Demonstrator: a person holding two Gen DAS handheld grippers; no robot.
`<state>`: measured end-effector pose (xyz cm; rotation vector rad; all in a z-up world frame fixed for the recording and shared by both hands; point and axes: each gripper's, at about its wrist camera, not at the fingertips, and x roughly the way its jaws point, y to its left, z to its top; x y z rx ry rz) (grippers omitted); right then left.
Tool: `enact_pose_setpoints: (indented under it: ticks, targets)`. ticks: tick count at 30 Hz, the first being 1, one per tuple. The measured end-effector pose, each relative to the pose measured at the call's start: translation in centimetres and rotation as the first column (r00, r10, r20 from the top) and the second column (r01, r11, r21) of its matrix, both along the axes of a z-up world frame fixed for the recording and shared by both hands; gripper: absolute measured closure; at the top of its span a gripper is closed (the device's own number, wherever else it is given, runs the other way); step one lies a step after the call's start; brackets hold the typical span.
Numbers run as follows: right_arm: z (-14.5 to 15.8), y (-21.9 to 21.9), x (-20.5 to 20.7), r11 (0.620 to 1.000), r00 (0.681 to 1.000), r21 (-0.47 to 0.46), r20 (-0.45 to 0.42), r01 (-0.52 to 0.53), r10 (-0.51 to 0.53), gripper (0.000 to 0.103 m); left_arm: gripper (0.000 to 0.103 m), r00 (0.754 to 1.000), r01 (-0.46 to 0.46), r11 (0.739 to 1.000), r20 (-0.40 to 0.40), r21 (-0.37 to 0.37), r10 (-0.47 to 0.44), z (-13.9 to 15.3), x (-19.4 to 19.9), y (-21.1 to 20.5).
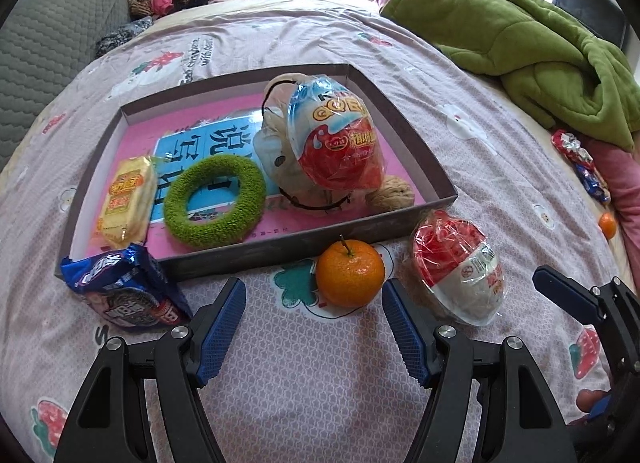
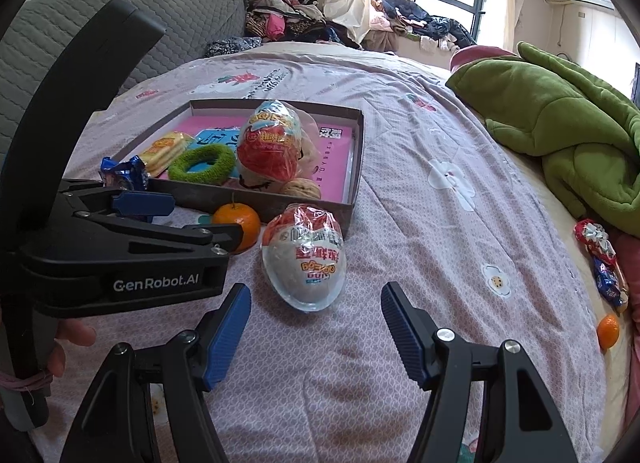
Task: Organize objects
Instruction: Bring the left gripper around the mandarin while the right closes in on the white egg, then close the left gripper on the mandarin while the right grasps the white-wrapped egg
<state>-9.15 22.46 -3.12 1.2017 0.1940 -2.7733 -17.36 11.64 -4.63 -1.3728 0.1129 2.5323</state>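
A shallow dark box with a pink floor lies on the bed. In it are a yellow biscuit pack, a green fuzzy ring, a wrapped toy egg on a beige plush, and a walnut. In front of the box lie a mandarin, a second wrapped egg and a blue cookie pack. My left gripper is open and empty, just short of the mandarin. My right gripper is open and empty, just short of the second egg.
A green blanket is heaped at the right. Candy wrappers and another mandarin lie by a pink pillow at the right edge. A grey headboard and piled clothes stand at the back.
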Motion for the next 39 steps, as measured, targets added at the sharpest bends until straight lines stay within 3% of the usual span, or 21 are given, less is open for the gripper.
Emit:
enact_pose_setpoints:
  ticks: [24,27,30,32,35,37,39]
  targets:
    - [-1.9,0.0,-2.9,1.000,1.000,0.024,-0.004,-0.012,0.012,0.037,0.027,0.999,0.029,0.998,0.043,0.057,-0.031,-1.5,-2.2,1.1]
    - [-2.0,0.1,-3.1,1.000,1.000,0.022,-0.006,-0.012,0.012,0.041,0.027,0.998,0.028,0.997,0.052,0.066,-0.031,-1.7,-2.4,1.0]
    - [-2.1,0.2,-3.3,1.000,1.000,0.014,-0.002,-0.017,0.017,0.052,0.028,0.998,0.030,0.997,0.055,0.076,-0.034,-1.8,-2.4,0.9]
    - [-2.2,0.2,-3.3,1.000,1.000,0.010,0.002,-0.016,0.016,0.052,0.031,0.998,0.035,0.996,0.058,0.079,-0.039,-1.8,-2.5,0.9]
    - [-2.2,0.2,-3.2,1.000,1.000,0.007,0.006,-0.018,0.018,0.052,0.044,0.996,0.055,0.994,0.058,0.100,-0.061,-1.7,-2.4,1.3]
    - [-2.1,0.3,-3.1,1.000,1.000,0.003,0.008,-0.022,0.022,0.052,0.059,0.995,0.073,0.992,0.057,0.102,-0.079,-1.6,-2.2,1.8]
    - [-2.1,0.3,-3.1,1.000,1.000,-0.001,0.011,-0.022,0.022,0.052,0.064,0.995,0.079,0.991,0.058,0.108,-0.086,-1.6,-2.0,2.2]
